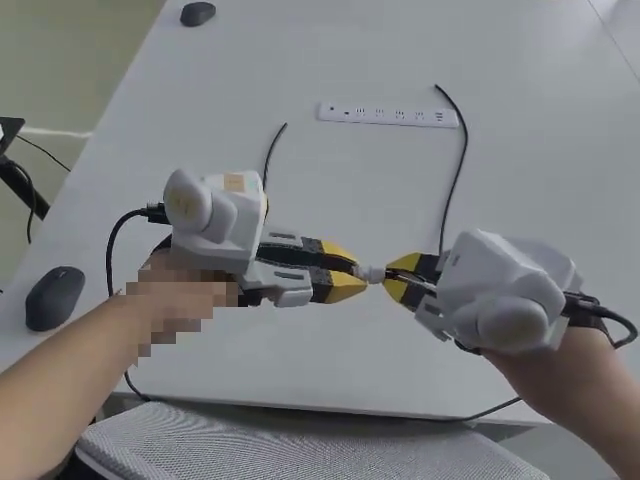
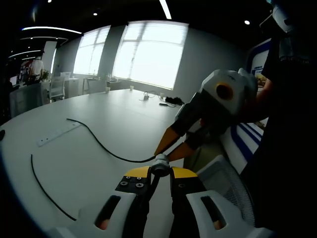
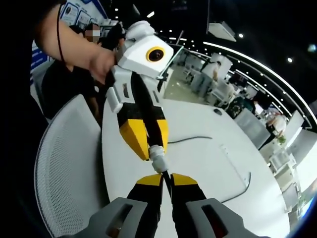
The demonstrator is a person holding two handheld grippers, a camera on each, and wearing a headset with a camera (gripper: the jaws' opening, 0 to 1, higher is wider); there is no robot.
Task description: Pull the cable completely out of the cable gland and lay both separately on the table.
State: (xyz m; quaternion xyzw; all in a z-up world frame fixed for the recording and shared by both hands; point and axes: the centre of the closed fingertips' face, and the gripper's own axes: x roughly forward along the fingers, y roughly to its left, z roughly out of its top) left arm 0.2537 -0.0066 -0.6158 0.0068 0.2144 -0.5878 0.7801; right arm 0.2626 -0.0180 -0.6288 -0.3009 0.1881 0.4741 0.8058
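The cable gland (image 1: 372, 272) is a small, pale grey fitting with a round nut at one end. It is held in the air above the table (image 1: 300, 60), lying roughly level, with the jaws of the left gripper (image 1: 352, 278) closed on it.

The cable (image 1: 462, 160) is thin and black. One end is still in the gland. Just beside the gland, the cable is pinched between the jaws of the right gripper (image 1: 395, 280), so only a short length shows between the two. From there it drops to the white tabletop and runs away in a long, loose curve. Its far end lies free near a white power strip (image 1: 388, 115).
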